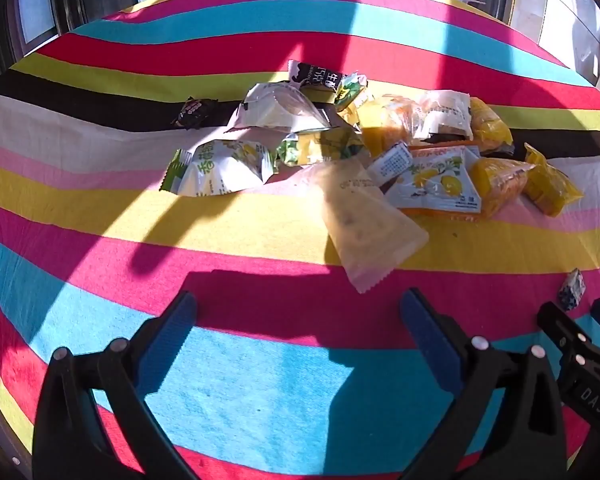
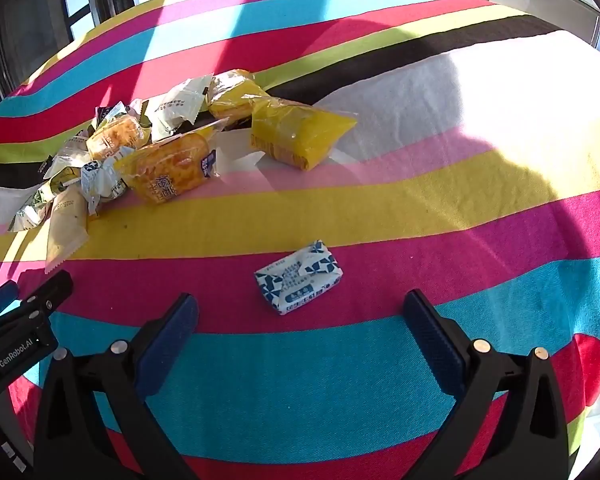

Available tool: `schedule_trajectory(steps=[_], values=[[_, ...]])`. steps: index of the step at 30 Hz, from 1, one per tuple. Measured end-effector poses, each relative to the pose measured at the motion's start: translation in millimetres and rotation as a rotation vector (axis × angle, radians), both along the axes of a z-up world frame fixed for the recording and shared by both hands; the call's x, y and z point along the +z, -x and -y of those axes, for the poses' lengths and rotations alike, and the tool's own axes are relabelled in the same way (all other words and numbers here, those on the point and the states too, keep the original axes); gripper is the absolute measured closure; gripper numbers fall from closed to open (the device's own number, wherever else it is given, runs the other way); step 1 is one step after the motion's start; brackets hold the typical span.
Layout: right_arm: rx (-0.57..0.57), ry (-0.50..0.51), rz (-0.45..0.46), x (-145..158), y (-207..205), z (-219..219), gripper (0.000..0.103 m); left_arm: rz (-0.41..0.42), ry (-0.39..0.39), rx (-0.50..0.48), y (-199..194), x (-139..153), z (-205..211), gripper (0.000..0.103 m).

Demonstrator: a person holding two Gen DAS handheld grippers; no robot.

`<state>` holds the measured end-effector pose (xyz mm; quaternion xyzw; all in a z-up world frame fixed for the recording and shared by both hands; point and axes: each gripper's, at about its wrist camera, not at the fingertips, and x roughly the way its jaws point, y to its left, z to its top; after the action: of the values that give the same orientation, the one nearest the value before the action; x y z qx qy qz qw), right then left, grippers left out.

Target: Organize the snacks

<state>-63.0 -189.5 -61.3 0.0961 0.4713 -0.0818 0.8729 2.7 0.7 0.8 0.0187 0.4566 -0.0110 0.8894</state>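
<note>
Left wrist view, going L to R: small dark candy (image 1: 195, 112) sits alone on the black stripe upper left of center, then the snack pile (image 1: 340, 140) across the middle of the striped table (image 1: 100, 240). Green/white pack (image 1: 220, 168) on the pile's left side, a tan pouch (image 1: 364, 220) sticking out toward the camera, yellow packs (image 1: 500, 180) at the right. Left gripper (image 1: 298, 324) at the bottom, fingers wide apart, nothing btwn them, just cloth.

Right wrist view: pile is in the upper left, w/ a big yellow bag (image 2: 300, 136) at its right end. Blue/white packet (image 2: 299, 277) lies apart from the pile, lower center, just ahead of the right gripper (image 2: 300, 328). Fingers spread wide, not touching it.
</note>
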Motion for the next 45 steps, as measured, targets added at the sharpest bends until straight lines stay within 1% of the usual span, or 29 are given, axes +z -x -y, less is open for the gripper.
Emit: schedule_trajectory(steps=[45], values=[[0.0,-0.006,-0.004,-0.4,-1.3,1.5,0.004,0.0,0.0,0.001,2.3,-1.9,3.1,0.001]])
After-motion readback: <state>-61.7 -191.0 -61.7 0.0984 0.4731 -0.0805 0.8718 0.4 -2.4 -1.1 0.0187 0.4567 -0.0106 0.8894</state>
